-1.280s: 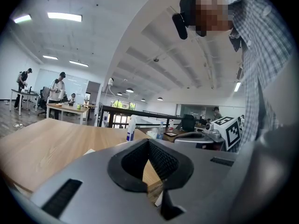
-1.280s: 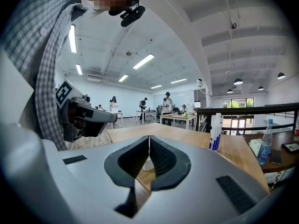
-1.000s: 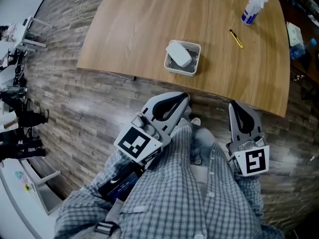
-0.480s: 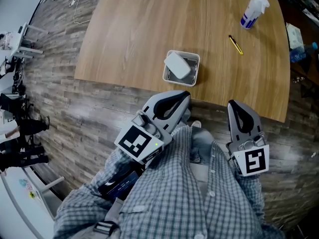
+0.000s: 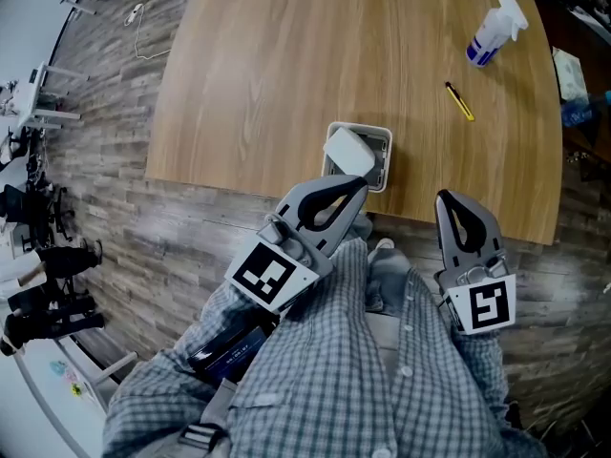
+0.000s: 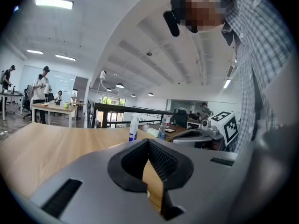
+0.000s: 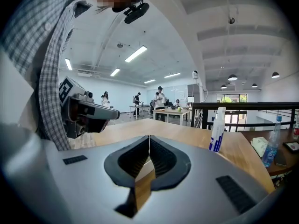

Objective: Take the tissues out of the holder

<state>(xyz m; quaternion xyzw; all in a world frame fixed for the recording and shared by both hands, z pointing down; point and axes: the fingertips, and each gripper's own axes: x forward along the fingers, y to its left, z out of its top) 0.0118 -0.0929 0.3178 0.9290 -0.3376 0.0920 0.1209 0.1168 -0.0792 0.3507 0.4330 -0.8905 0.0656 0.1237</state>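
My left claw and right claw both closed, nothing in them, held side by side in front of me, tipped slightly down toward table. Holder with tissues just past left claw's tip, on table's near edge

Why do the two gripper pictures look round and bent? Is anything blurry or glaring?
Both gripper views: wide-angle lens, dark round corners and bowed ceiling lines; left gripper view: the ceiling light glares white. Head view: sharp, evenly lit, table edges curved.
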